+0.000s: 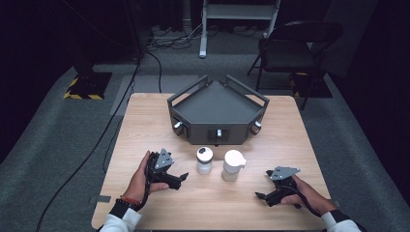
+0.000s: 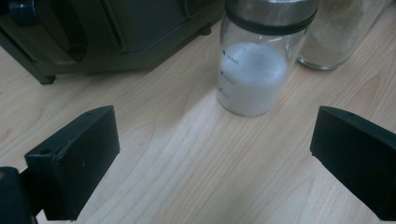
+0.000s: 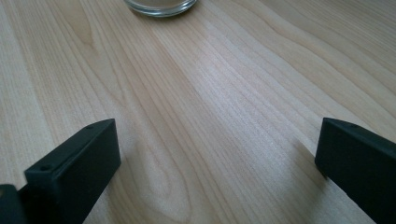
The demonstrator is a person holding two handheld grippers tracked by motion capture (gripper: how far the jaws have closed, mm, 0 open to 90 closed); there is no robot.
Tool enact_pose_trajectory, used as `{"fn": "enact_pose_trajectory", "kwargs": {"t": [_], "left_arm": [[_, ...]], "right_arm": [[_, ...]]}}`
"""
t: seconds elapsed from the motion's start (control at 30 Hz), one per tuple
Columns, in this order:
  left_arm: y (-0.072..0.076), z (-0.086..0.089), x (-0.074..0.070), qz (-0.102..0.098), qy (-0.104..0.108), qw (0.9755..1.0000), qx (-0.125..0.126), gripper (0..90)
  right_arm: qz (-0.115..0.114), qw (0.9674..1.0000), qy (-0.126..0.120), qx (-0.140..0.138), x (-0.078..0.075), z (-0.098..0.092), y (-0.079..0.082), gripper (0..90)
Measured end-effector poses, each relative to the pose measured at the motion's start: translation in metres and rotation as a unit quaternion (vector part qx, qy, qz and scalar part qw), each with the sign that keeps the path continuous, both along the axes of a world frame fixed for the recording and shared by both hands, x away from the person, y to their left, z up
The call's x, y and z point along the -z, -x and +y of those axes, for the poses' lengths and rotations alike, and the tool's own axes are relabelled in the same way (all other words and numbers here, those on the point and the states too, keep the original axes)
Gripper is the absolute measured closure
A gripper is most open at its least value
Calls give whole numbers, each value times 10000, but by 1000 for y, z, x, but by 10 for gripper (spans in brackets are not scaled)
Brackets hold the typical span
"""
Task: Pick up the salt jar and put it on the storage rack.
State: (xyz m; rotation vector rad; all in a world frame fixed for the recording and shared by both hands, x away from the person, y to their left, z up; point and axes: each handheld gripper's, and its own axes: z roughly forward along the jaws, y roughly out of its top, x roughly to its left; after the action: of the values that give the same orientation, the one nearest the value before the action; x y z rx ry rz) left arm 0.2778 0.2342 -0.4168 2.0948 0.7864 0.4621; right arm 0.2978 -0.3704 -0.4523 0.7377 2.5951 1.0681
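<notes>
Low in the frame, the left gripper point(image 1: 183, 177) and right gripper point(image 1: 260, 195) rest on the table point(image 1: 208, 203), jaws spread, empty. Between them at centre stand a glass jar point(image 1: 204, 160) half full of white powder and a white-lidded jar point(image 1: 233, 165). Behind sits a dark grey tray point(image 1: 217, 113).

Both forearms come in low over the worktop, well apart. The left hand point(image 1: 145, 176) holds the left gripper point(image 1: 183, 176), jaws spread wide and pointing right. The right hand point(image 1: 302, 191) holds the right gripper point(image 1: 258, 195), jaws spread wide and pointing left.
</notes>
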Motion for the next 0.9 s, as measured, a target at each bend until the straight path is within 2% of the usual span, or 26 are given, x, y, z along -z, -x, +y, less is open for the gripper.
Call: {"fn": "enact_pose_trajectory", "kwargs": {"t": [0.23, 0.37, 0.53, 0.67, 0.7, 0.9], "left_arm": [[-8, -9, -6, -93, 95, 9998, 138, 9], [-11, -14, -8, -105, 43, 9997, 216, 9], [-14, -17, -11, -136, 147, 9994, 268, 8], [-20, -21, -12, -127, 192, 9991, 347, 8], [-24, -22, -11, -65, 274, 9988, 406, 8], [-32, -27, -10, -13, 242, 9985, 493, 8]], "right_arm": [[0, 10000, 0, -1, 0, 0, 0, 0], [0, 10000, 0, -1, 0, 0, 0, 0], [0, 10000, 1, -1, 0, 0, 0, 0], [0, 10000, 0, 0, 0, 0, 0, 0], [-1, 10000, 1, -1, 0, 0, 0, 0], [0, 10000, 0, -1, 0, 0, 0, 0]]}}
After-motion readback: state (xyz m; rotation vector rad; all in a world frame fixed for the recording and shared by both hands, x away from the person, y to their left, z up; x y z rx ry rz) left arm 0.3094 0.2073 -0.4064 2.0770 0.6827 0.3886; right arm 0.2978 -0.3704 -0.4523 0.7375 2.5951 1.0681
